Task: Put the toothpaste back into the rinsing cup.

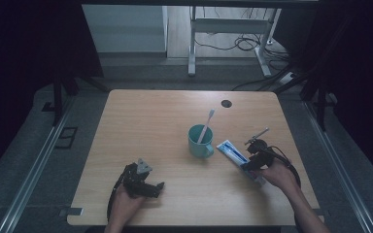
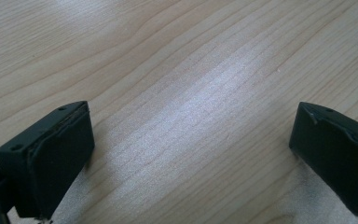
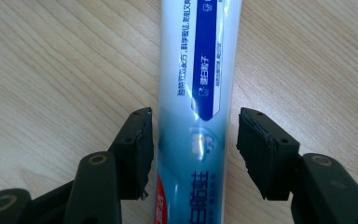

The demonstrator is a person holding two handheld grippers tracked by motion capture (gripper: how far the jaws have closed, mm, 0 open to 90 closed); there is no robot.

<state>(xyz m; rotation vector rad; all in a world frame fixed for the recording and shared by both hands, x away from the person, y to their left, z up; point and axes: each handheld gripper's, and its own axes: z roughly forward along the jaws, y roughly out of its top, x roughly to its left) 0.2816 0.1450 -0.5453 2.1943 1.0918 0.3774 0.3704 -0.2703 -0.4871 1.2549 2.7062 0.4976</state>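
So we had the pale wooden worktop (image 1: 141,121) in front of us, and the white and blue toothpaste tube (image 1: 234,152) was lying flat on it, right of centre, just right of the teal ceramic mug (image 1: 199,141). The mug stood upright with a white toothbrush (image 1: 207,125) leaning in it, head up.

The right gripper (image 3: 195,140) sat over the near end of the tube. In the right gripper view we could see the tube (image 3: 199,84) running lengthwise between the two black jaws, which stood apart. There was a clear strip of wood showing between the tube and one pad; the other pad was right beside the tube's edge, and we couldn't tell if it touched. Not clamped, anyway.

The left gripper (image 1: 143,182) rested near the front edge on the left side, well apart from everything else. Its jaws were spread wide over bare wood in the left gripper view (image 2: 191,154), holding nothing.
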